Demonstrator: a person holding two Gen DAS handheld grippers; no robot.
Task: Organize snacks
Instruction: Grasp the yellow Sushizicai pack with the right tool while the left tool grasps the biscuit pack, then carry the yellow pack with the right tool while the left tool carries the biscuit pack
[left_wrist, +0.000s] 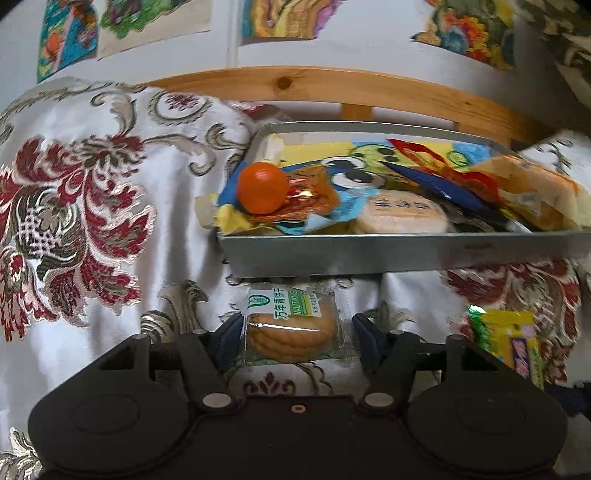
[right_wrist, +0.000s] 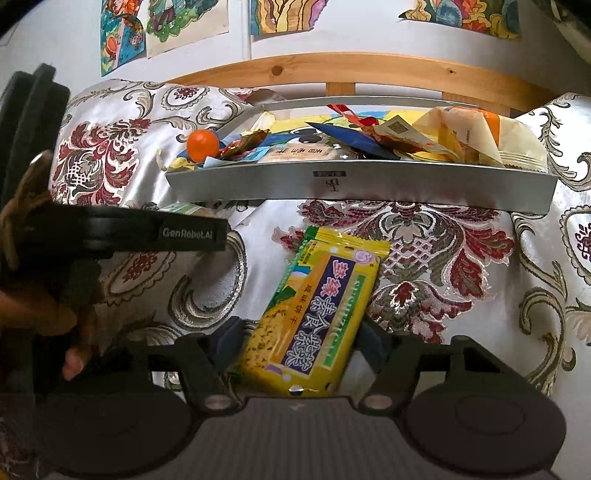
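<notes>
Metal tray (left_wrist: 406, 254) edge just past biscuit pack (left_wrist: 291, 325) btwn wide left fingers (left_wrist: 236, 332); right fingers (right_wrist: 231, 341) wide round yellow pack (right_wrist: 314, 314).

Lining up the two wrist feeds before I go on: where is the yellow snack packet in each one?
Left wrist: the yellow snack packet lies at the lower right edge, on the cloth, outside the left gripper.
Right wrist: the packet lies bottom centre, between the open fingers of the right gripper.
Shared landmark: the metal tray, with the orange ball at its left end.
</notes>
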